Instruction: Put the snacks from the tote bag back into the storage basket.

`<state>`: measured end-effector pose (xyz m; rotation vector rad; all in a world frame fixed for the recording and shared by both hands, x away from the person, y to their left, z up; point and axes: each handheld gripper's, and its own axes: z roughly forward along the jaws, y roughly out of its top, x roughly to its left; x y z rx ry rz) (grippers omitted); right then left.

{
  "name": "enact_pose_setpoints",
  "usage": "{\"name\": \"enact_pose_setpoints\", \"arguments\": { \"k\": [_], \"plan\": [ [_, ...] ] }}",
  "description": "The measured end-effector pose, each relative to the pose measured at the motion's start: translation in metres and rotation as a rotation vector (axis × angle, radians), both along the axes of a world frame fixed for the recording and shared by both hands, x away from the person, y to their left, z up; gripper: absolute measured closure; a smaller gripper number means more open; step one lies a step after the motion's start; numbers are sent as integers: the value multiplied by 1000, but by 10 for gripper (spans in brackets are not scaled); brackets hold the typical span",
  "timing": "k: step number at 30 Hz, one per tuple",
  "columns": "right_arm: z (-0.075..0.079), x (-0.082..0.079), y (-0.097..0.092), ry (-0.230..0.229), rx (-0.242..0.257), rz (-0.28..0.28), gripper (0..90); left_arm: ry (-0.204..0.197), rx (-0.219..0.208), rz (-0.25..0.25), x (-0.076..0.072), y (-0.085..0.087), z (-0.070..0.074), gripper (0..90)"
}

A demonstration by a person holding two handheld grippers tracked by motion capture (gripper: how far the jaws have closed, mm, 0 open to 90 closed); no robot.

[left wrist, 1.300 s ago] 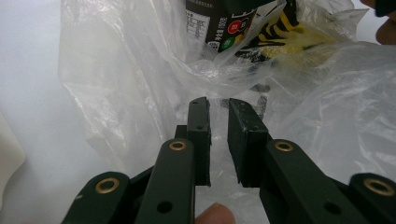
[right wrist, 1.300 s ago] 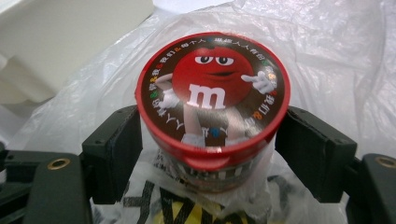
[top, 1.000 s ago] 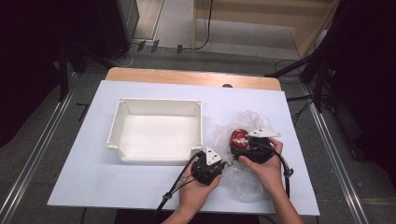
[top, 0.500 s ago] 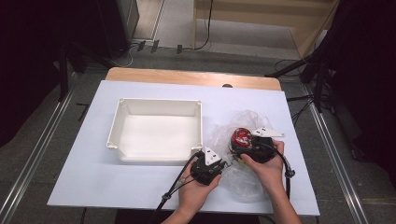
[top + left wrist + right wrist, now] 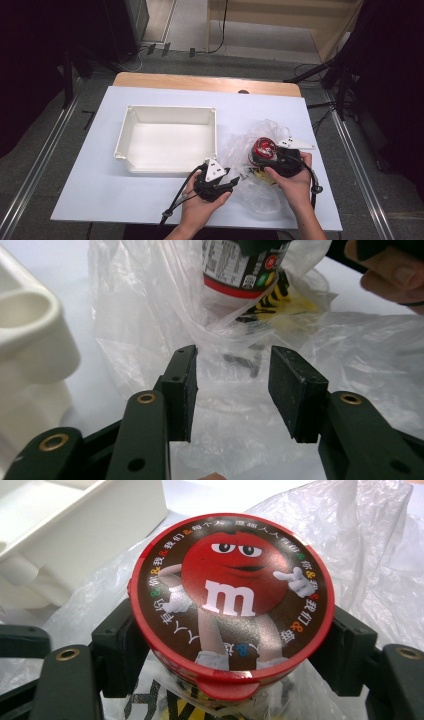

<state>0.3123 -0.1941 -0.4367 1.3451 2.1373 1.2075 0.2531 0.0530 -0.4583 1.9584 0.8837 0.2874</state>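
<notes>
Just right of the white plastic tray point(image 5: 131, 145), the right gripper point(image 5: 232, 640) clamps a red-lidded round candy tub point(image 5: 231, 592) to lift it from the crinkled clear plastic bag point(image 5: 150, 300), the left gripper point(image 5: 232, 390) having just spread its jaws, releasing the film.

The left gripper point(image 5: 232, 390) let go of the plastic bag point(image 5: 150, 315): its jaws had just been opening and stood apart, the film loose between them. The right gripper point(image 5: 232, 645) (clamped on the candy tub point(image 5: 231, 600)) lifted it a little higher out of the bag.
</notes>
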Motion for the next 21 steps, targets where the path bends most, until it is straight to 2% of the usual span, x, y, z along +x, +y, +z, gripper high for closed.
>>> {"name": "enact_pose_setpoints", "arguments": {
  "k": [5, 7, 10, 13, 16, 21],
  "plan": [
    [1, -1, 0, 0, 1, 2, 255, -9, -35, -18, -3, 16, 9, 518],
    [1, -1, 0, -2, 0, 5, 255, 7, -63, -34, -3, 23, 10, 501],
    [2, -2, 0, -15, -1, 17, 255, 0, -72, -37, -4, 33, 10, 459],
    [3, -4, -1, -26, 3, 37, 255, -10, -70, -2, -6, 45, 8, 376],
    [4, -4, -1, -25, 5, 32, 255, -31, -69, 19, -7, 55, 9, 314],
    [3, -4, -2, -22, 4, 34, 255, -46, -59, 30, -9, 70, 5, 222]
  ]
}}
